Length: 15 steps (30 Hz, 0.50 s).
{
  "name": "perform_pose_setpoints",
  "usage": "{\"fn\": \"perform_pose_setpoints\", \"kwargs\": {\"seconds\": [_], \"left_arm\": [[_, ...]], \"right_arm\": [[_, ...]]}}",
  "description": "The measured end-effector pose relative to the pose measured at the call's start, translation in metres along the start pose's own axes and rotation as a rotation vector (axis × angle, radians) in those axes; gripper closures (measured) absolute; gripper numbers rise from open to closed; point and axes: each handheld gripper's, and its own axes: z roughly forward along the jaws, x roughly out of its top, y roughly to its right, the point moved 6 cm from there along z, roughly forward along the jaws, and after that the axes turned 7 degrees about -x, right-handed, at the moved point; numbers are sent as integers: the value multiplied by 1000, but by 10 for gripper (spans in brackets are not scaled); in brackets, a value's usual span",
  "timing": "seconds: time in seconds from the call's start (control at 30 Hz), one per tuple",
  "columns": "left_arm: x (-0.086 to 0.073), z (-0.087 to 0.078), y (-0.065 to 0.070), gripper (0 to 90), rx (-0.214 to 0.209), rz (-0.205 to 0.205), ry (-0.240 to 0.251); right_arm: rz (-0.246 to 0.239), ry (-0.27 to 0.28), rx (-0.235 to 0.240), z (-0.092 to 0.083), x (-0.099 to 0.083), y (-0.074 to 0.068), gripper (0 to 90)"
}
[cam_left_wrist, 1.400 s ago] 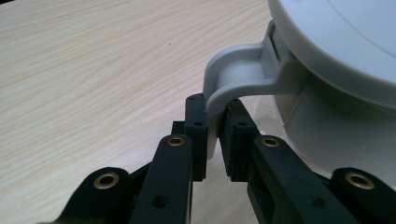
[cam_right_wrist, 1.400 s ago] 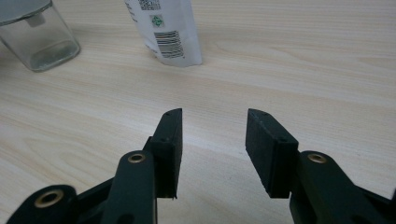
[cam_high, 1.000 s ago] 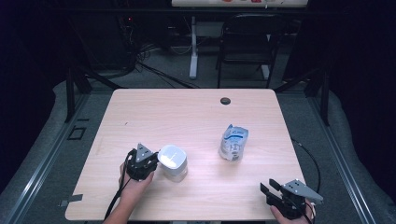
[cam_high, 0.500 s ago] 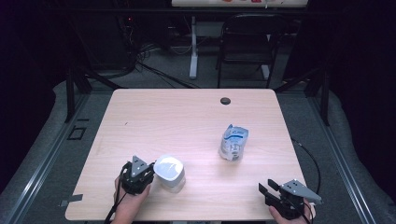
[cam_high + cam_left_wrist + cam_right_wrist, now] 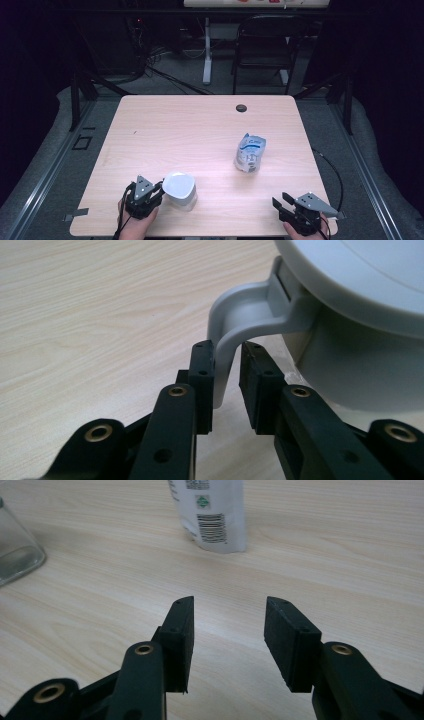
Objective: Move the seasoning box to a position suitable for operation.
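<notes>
Jaws of the left gripper [image 5: 227, 375] have just been opening, and the grey handle [image 5: 235, 315] of the white lidded jug [image 5: 180, 190] sits right between them: one pad touches the handle's side, the other stands off with a sliver of daylight, so the clamp is loosened rather than biting. Seen from above, the left gripper [image 5: 150, 192] sits just beside the jug near the front edge of the tabletop [image 5: 200, 130], jug body straight ahead of the tips. Over at the far front corner, the right gripper [image 5: 282, 205] hovers with its jaws parted and nothing between them; ahead of those tips, well apart, lies the white pouch [image 5: 210, 512] with its barcode showing.
</notes>
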Motion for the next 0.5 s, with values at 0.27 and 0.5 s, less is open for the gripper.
{"fn": "perform_pose_setpoints", "kwargs": {"seconds": [0.27,0.5], "left_arm": [[-6,-9,10,735,-63,8,-15],[-6,-16,14,730,-124,-8,-3]], "right_arm": [[-63,6,53,2,13,-27,551],[-135,-20,129,11,15,-65,551]]}}
